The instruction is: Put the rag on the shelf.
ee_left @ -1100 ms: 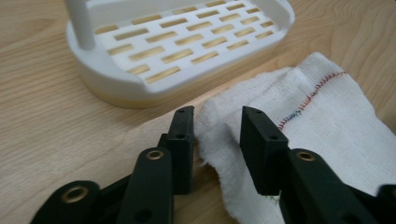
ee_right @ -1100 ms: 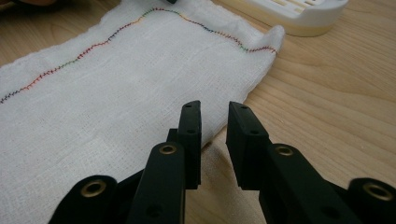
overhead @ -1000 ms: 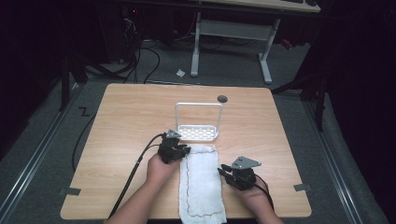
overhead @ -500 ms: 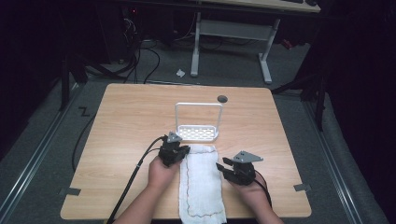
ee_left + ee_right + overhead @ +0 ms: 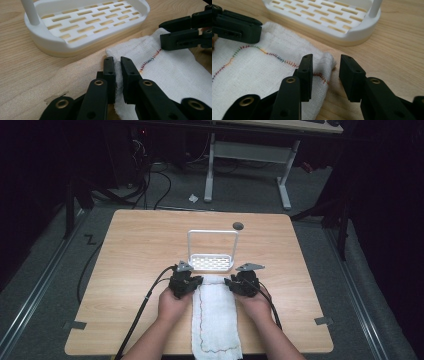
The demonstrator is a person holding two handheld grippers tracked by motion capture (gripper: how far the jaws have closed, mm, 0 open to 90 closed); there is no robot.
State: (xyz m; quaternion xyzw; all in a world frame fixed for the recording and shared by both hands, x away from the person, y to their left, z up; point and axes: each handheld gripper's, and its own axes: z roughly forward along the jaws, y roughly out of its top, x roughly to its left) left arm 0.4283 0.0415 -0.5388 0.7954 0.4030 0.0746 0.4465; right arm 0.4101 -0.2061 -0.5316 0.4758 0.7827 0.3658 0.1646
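Left gripper view: left gripper (image 5: pixel 117 65) jaws pinch the towel (image 5: pixel 172 72).

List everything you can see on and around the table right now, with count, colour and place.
cloth: one, white with multicoloured stitching, near middle of the table, hanging over the near edge
rack: one, white slotted tray with an upright hoop handle, mid-table just beyond the cloth
table: one, light wood
round mark: one, dark, far side of the table; can't tell what it is
tape pieces: two, grey, near left and right table edges
desk frame: one, white legs, on the floor behind
left gripper: one, black, pinching the cloth's far left corner
right gripper: one, black, jaws apart around the far right corner, just been closing
hands: two, entering from the near edge
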